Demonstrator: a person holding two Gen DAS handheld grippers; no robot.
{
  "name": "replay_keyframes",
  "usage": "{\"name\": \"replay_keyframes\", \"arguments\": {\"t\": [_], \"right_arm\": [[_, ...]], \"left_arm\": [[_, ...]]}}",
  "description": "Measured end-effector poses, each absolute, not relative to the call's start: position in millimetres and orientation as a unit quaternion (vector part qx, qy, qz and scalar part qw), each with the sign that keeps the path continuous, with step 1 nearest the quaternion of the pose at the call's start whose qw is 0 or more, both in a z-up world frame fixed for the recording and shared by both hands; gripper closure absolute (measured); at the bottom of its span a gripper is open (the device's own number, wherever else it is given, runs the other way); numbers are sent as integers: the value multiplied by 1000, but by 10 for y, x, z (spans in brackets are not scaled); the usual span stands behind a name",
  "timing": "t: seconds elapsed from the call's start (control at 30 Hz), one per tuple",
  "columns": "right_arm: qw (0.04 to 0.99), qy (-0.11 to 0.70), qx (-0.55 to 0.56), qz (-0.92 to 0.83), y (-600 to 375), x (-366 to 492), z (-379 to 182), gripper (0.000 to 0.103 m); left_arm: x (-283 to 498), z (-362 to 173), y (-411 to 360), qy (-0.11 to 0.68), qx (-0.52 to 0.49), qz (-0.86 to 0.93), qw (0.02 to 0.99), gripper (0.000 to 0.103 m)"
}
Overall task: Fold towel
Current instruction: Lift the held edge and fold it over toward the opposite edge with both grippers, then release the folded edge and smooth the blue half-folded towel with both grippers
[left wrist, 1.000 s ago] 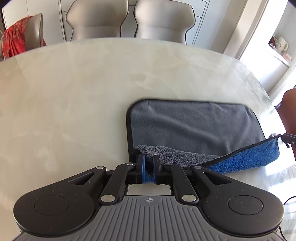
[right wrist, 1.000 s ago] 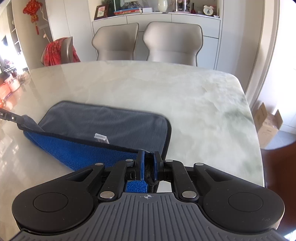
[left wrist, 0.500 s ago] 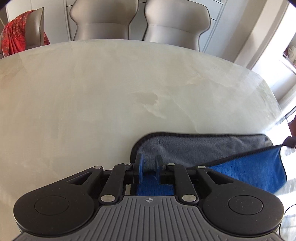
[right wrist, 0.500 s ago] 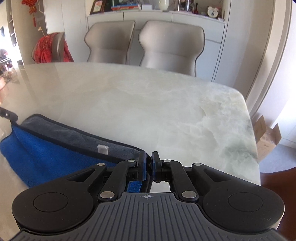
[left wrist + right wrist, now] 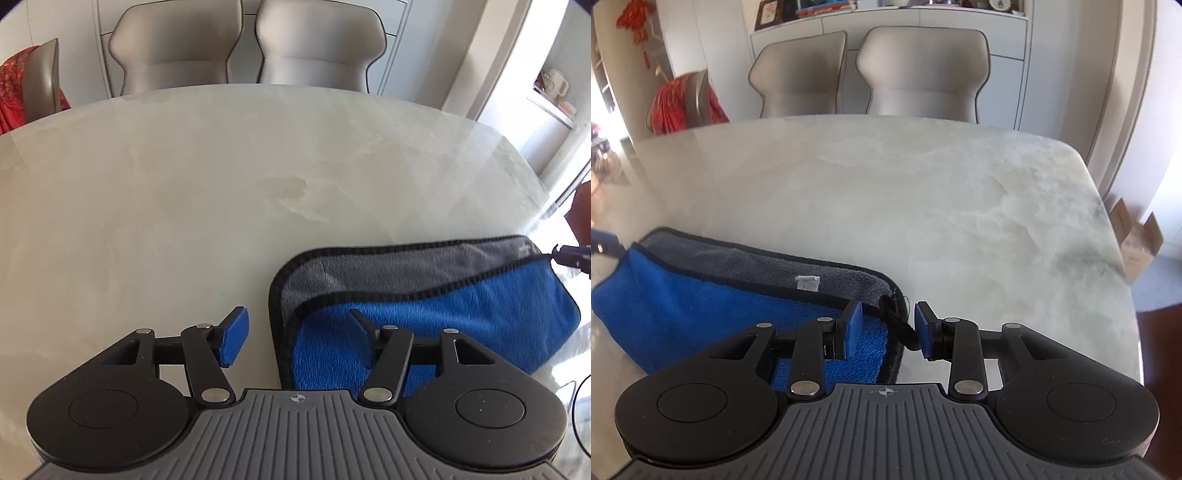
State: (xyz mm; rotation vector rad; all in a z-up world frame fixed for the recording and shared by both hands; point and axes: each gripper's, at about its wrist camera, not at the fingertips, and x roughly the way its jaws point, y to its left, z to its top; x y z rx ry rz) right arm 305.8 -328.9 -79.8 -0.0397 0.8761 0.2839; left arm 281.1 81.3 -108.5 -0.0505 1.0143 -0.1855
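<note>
Towel [image 5: 461,306] folded on pale marble table [image 5: 184,206] (glossy), grey chairs [image 5: 923,70] behind

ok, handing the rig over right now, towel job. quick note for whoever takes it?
Left gripper: jaws have just been opening, now wide, off the towel, whose near left corner lies between them.
Right gripper: jaws have just been opening; the black hanging loop at the right corner sits between them, not pinched as far as I can see.
Towel is on the marble table, folded over once, blue side up, grey strip showing along the far edge.
Done: first fold laid and released.
Left: probably square the edges, then any second fold.
</note>
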Motion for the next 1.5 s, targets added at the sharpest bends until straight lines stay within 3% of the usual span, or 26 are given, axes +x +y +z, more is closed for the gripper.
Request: {"name": "replay_keyframes", "arguments": {"t": [0.3, 1.0, 1.07, 1.23, 1.5], "right_arm": [[892, 432, 4, 132, -3311, 3059, -905, 68], [892, 420, -15, 164, -3301, 3265, -1028, 67], [896, 407, -29, 173, -3268, 3226, -1006, 91], [898, 390, -42, 202, -3217, 3124, -943, 94], [901, 382, -28, 204, -3259, 3075, -887, 96]], "left_arm": [[2800, -1063, 563, 429, 39, -139, 892, 42], [2827, -1192, 466, 439, 76, -195, 874, 52], [2819, -1184, 473, 438, 79, -196, 874, 59], [2802, -1183, 483, 441, 87, -209, 868, 77], [2807, -1158, 480, 444, 96, -222, 863, 93]]}}
